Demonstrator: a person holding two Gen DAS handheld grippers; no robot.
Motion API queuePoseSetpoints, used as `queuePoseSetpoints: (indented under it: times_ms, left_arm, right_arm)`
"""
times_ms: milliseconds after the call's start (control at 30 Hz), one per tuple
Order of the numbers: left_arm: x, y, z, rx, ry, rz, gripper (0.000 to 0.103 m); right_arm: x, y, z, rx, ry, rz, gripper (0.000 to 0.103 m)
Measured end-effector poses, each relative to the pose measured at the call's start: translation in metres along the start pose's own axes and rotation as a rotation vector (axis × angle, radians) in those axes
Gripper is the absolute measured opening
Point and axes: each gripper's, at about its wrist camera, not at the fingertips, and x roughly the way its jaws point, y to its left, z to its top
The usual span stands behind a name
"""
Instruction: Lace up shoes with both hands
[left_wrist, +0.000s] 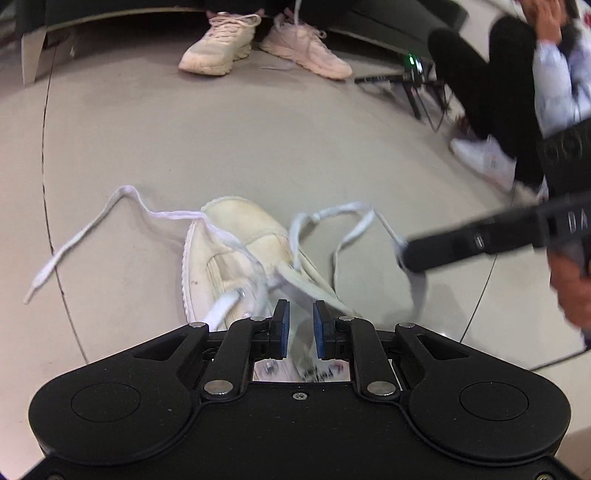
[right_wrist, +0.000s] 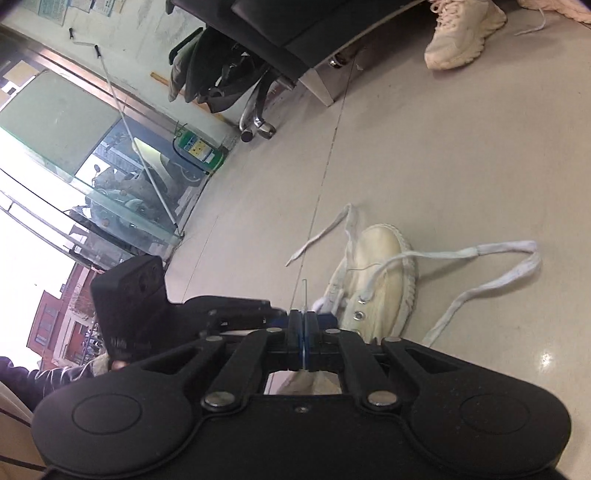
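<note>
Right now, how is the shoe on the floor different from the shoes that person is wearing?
The cream shoe lies alone on the floor with nobody's foot in it; the worn sneakers are on feet. Its white lace trails loose across the floor, mostly unthreaded; the worn sneakers look laced up. The right gripper pinches a lace tip; nothing touches the sneakers. Both are pale.

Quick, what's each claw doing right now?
Left claw: open, holding nothing, just above the shoe.
Right claw: shut on the shoelace tip.
</note>
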Motion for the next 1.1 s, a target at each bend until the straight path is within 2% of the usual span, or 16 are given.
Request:
queuePoseSetpoints:
  times_ms: [100,167,200,233,300,367,433,500,567,633,700,800,967,1100]
  left_arm:
    - [0.002,0.026,0.001,-0.101,-0.025,-0.032,0.016]
    - [0.002,0.041,-0.001,-0.156,-0.037,-0.038,0.005]
    - [0.002,0.050,-0.002,-0.186,-0.047,-0.040,0.005]
    - [-0.003,0.051,-0.001,-0.190,-0.067,0.017,0.015]
    - [-0.016,0.049,0.001,-0.187,-0.102,0.130,0.015]
    - [-0.030,0.039,0.001,-0.173,-0.120,0.164,0.016]
    - [-0.034,0.026,-0.001,-0.131,-0.099,0.155,0.017]
    - [-0.027,-0.009,-0.006,-0.025,-0.046,0.133,0.018]
    - [-0.017,-0.035,-0.011,0.054,0.008,0.152,0.025]
    - [-0.006,-0.058,-0.018,0.138,0.052,0.211,0.026]
    - [0.006,-0.082,-0.029,0.290,0.060,0.347,0.026]
    - [0.015,-0.100,-0.041,0.443,0.059,0.442,0.029]
    - [0.028,-0.109,-0.047,0.513,0.090,0.477,0.030]
    - [0.024,-0.114,-0.053,0.528,0.118,0.516,0.029]
  right_arm:
    - [0.001,0.000,0.001,-0.004,0.003,-0.002,0.001]
    - [0.001,0.000,0.001,-0.006,0.005,-0.003,0.001]
    - [0.002,0.000,0.001,-0.008,0.006,-0.003,0.001]
    - [0.002,0.000,0.001,-0.009,0.007,-0.004,0.001]
    - [0.002,0.000,0.002,-0.011,0.009,-0.005,0.001]
    - [0.003,0.000,0.002,-0.014,0.011,-0.006,0.001]
    - [0.003,0.000,0.002,-0.016,0.013,-0.007,0.001]
    - [0.004,0.000,0.003,-0.019,0.015,-0.008,0.001]
    - [0.005,0.000,0.003,-0.022,0.017,-0.009,0.001]
    - [0.005,0.000,0.004,-0.024,0.019,-0.010,0.001]
    - [0.006,0.000,0.004,-0.027,0.021,-0.011,0.001]
    - [0.003,0.006,0.005,-0.043,0.016,-0.008,0.001]
    - [0.003,0.011,0.006,-0.061,0.019,-0.003,0.001]
    - [0.004,0.017,0.006,-0.082,0.027,0.005,0.001]
